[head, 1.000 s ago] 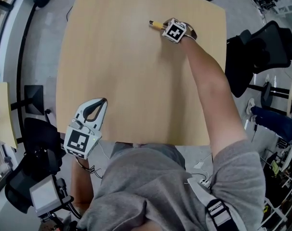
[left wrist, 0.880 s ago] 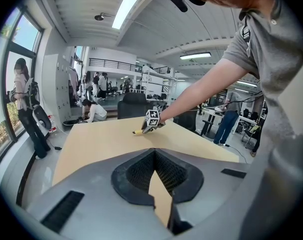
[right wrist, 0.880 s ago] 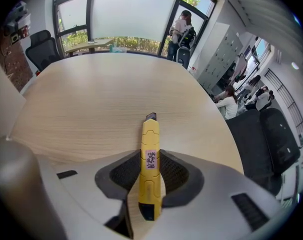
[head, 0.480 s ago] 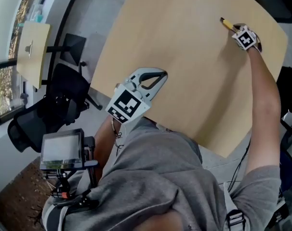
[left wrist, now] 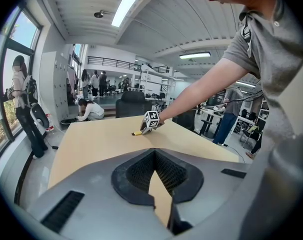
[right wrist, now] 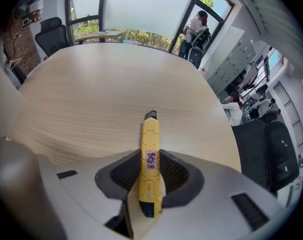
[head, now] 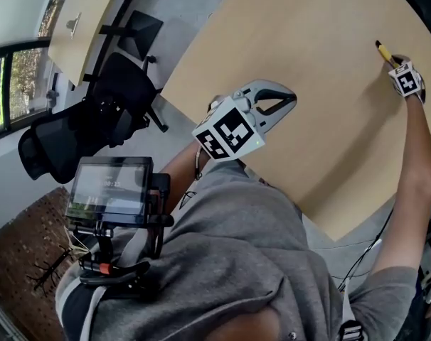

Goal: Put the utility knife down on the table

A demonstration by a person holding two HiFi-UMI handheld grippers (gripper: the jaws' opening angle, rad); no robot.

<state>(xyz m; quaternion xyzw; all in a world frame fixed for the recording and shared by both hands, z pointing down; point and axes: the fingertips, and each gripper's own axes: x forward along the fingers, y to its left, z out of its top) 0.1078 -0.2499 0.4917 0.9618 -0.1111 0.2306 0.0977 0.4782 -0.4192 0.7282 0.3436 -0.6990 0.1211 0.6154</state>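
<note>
While the left gripper (head: 292, 99) sits closed, the right gripper (head: 395, 64) clamps the utility knife (right wrist: 150, 169) lengthwise, nose outward.

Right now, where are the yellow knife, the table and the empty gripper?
utility knife (right wrist: 150, 159): right gripper view, on its yellow body, between the jaws.
table (head: 329, 69): head view, bare wooden top.
left gripper (left wrist: 154, 154): left gripper view, where its closed tips meet.

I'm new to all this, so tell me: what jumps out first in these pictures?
A yellow utility knife stands out, clamped between the jaws of the right tongs at the far side of the pale wooden table. Nearer the person, the left tongs are shut and empty over the table's near edge.
</note>
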